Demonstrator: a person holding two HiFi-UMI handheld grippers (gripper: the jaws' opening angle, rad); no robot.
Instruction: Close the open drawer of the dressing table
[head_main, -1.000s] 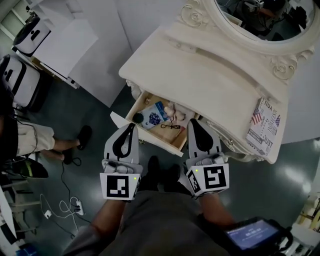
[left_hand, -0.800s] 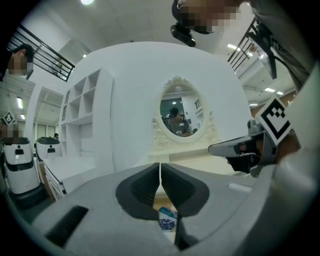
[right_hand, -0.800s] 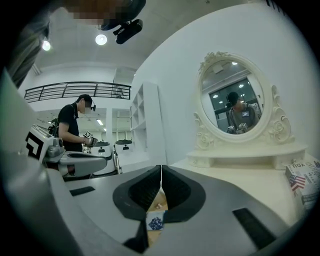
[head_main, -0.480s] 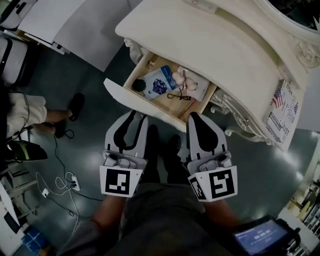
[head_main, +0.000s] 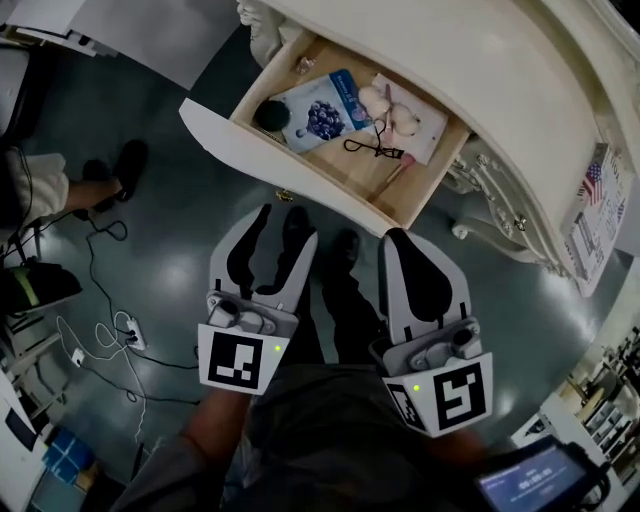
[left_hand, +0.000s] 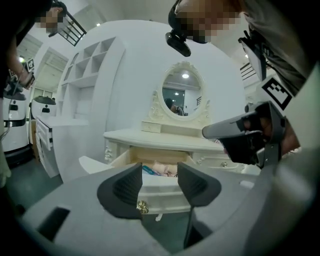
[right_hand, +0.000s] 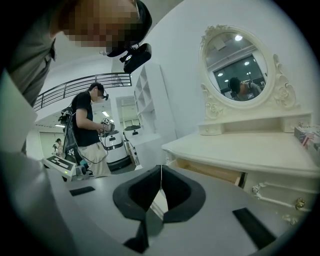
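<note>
Drawer (head_main: 215, 128) open — cluttered (blue packet (head_main: 320, 108) inside); right tongs (right_hand: 161, 186) together.

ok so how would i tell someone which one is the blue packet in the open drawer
Start at the cream dressing table and find its one open drawer. Lying flat in it is the packet, between a black round thing and pale puffs. It is the only blue item there, with a dark berry-like picture on it.

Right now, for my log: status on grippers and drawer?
Left gripper empty, jaws just opening. Right gripper shut, empty. Drawer open, untouched. Nothing blocking its front.
</note>
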